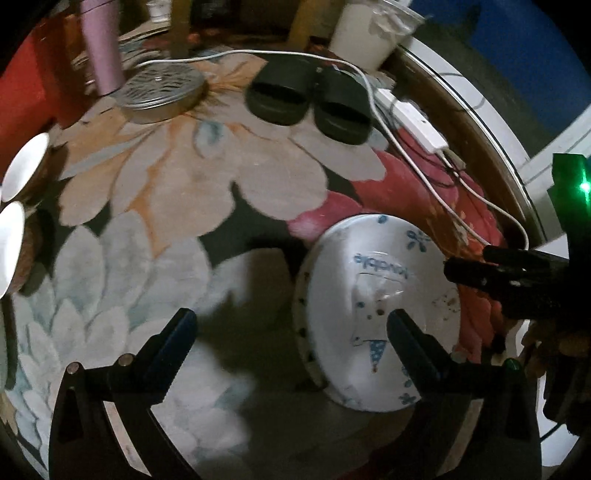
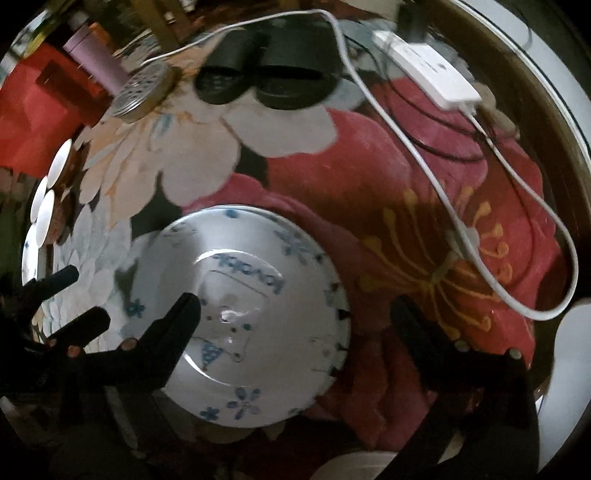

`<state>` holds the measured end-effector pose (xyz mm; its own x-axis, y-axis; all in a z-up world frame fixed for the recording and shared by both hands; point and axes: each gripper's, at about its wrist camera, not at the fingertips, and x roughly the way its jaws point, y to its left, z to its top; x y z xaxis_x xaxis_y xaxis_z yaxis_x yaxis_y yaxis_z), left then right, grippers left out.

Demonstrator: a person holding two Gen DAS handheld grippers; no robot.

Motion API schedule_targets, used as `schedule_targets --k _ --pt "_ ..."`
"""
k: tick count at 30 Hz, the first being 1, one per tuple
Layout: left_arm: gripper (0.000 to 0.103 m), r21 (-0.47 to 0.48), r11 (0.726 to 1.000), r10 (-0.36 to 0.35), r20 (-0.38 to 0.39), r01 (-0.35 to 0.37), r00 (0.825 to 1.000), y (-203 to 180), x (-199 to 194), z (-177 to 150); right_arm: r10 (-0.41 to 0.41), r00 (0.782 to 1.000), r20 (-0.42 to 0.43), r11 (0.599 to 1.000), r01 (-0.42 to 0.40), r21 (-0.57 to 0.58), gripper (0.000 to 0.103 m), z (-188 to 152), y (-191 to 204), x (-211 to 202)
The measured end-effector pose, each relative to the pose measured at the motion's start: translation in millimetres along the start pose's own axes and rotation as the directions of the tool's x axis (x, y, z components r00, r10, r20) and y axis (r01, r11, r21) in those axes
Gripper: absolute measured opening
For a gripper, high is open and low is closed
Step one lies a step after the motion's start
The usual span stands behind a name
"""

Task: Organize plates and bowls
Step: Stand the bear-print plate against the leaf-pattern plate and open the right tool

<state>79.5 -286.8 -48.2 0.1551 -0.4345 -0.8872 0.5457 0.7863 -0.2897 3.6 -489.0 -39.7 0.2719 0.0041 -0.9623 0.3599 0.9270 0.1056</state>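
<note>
A white plate with blue flower prints (image 1: 373, 306) lies on the flowered carpet; it also shows in the right wrist view (image 2: 255, 306). My left gripper (image 1: 291, 328) is open, its right finger over the plate. My right gripper (image 2: 295, 314) is open above the plate, its left finger over the plate's middle. The right gripper shows at the right edge of the left wrist view (image 1: 476, 269). White bowls with brown outsides (image 1: 26, 166) stand at the left edge, and they also show in the right wrist view (image 2: 48, 206).
Black slippers (image 1: 306, 99) lie at the back of the carpet. A white power strip (image 2: 424, 70) and white cable (image 2: 517, 177) run across the red flower. A round metal tin (image 1: 159, 92), a pink tumbler (image 1: 103, 48) and a white bucket (image 1: 369, 33) stand behind.
</note>
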Motion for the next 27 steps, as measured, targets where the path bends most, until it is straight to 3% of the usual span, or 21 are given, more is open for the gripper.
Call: schedule_targets --k 10,27 --pt "0.102 -0.081 0.995 0.067 0.004 -0.067 0.998 48.3 -20.8 -16.6 0.049 0.998 -0.032 0.996 -0.051 -0.068 0.103 -5.2 65.2 9.3" --pt "0.102 -0.169 0.971 0.167 -0.027 -0.169 0.986 125.1 -41.6 -53.4 0.047 0.997 -0.057 0.986 -0.055 -0.158 0.103 -17.3 121.4 16.6"
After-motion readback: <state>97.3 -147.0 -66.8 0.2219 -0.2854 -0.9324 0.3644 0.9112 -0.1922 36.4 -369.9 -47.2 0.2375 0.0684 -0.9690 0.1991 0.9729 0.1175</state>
